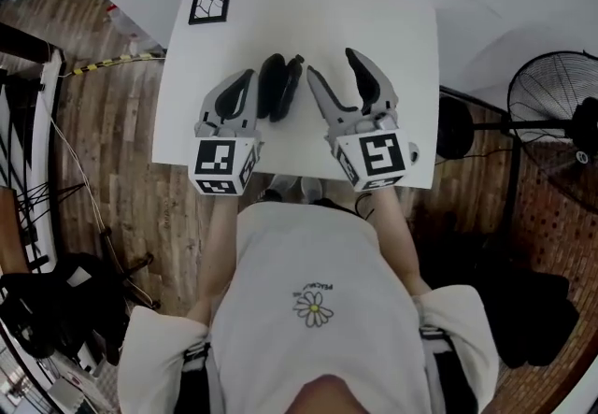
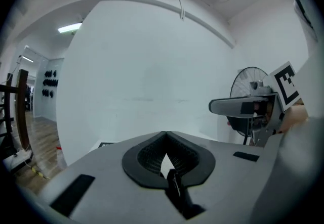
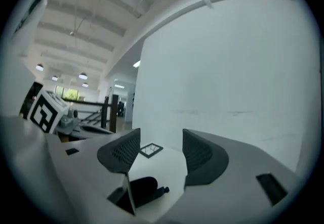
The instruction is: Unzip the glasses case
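Glasses case (image 1: 277,85), black, lies just above the middle of the white desk (image 1: 411,38), right between the two grippers. The left gripper (image 1: 249,76) sits just beside its left edge with the tongs pressed together on nothing. The right gripper (image 1: 330,64) hangs to its right with the tongs spread wide and empty. In the right gripper view the case (image 3: 142,189) shows low down, left of the gap.

Honestly I can't tell if the zip is shut or already run open, so this fits either. There's a small nub at the case's upper end (image 1: 299,59), and my guess is that's the pull. Any pinch there needs a narrow, careful grip while the body is kept from sliding.

Nothing blocks the way. A marker tile (image 1: 210,1) sits at the desk's upper left, and a fan (image 1: 551,104) stands off at the right edge.
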Demonstrator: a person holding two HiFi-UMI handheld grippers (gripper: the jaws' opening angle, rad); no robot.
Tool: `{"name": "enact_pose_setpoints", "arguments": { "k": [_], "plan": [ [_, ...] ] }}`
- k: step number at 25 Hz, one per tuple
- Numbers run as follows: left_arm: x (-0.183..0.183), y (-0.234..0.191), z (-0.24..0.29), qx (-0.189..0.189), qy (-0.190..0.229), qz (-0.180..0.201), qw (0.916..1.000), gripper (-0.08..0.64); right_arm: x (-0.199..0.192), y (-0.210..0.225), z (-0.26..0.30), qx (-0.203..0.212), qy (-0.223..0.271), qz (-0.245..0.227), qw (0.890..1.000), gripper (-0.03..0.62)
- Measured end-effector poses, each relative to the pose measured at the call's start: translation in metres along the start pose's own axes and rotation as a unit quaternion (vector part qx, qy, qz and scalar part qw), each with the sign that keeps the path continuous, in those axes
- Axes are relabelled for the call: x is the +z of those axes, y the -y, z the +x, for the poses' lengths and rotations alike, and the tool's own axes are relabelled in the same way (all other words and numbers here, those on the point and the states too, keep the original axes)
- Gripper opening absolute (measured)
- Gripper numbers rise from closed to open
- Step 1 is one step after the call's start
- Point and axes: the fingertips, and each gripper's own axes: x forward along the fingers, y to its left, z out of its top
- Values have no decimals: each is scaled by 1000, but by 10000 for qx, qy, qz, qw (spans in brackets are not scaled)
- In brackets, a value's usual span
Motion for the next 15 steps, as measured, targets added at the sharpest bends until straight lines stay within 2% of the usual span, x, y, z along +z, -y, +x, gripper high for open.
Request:
{"name": "enact_pose_setpoints", "arguments": {
  "k": [2, 3, 5, 9, 13, 15],
  "plan": [
    [22, 6, 1, -76, 297, 74, 9995, 12, 12, 13, -16, -221, 321, 405, 9984, 258],
    [32, 9, 1, -105, 425, 128, 9990, 12, 16, 19, -24, -379, 412, 463, 9974, 235],
    [49, 15, 0, -146, 654, 236, 9975, 12, 21, 31, -40, -772, 532, 441, 9946, 108],
    [74, 27, -5, -198, 1118, 347, 9929, 12, 21, 51, -68, -1368, 603, 464, 9877, 20],
    [91, 33, -12, -153, 1482, 528, 9874, 12, 16, 61, -84, -1716, 630, 479, 9820, 8],
    [96, 35, -13, -101, 1560, 486, 9865, 12, 12, 64, -88, -1807, 557, 437, 9810, 8]
  ]
}}
